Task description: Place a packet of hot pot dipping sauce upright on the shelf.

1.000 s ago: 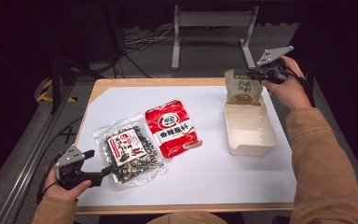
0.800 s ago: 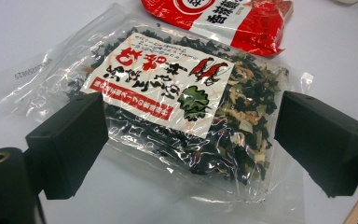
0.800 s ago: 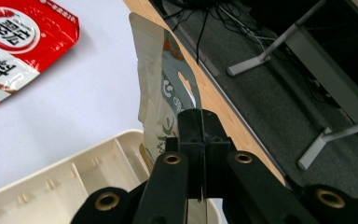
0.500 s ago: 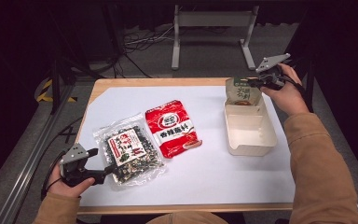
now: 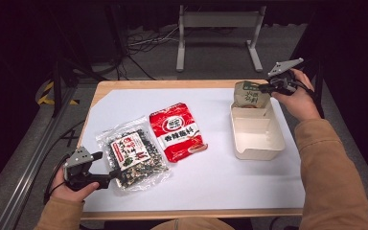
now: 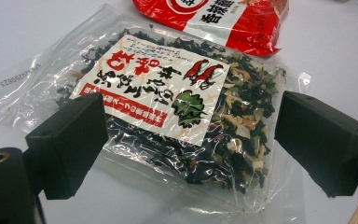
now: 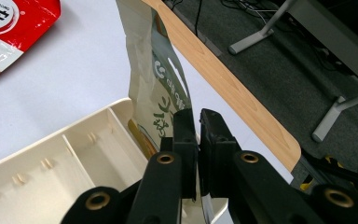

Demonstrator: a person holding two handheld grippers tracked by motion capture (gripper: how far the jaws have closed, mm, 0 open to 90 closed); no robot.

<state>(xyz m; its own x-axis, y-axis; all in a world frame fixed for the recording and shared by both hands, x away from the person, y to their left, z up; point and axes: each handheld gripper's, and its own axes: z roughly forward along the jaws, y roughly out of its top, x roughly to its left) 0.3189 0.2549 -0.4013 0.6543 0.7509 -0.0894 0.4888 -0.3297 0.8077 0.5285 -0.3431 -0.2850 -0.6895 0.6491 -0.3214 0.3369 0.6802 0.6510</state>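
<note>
Straddling the seaweed packet (image 6: pixel 177 116), the left tool's (image 6: pixel 191 140) jaws gape.

Red noodle packet (image 5: pixel 176 131), cream tray (image 5: pixel 257 134), green-and-tan pouch (image 5: pixel 250 94), white table (image 5: pixel 220 177).

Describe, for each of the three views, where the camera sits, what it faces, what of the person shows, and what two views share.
High view: above the person's side, looking forward and down on the table; both forearms and claws show.
Left gripper view: rides the left claw, facing the seaweed packet between open jaws.
Right gripper view: rides the right claw, pinching the green pouch over the beige tray.
Shared: the red packet appears in both gripper views.
</note>
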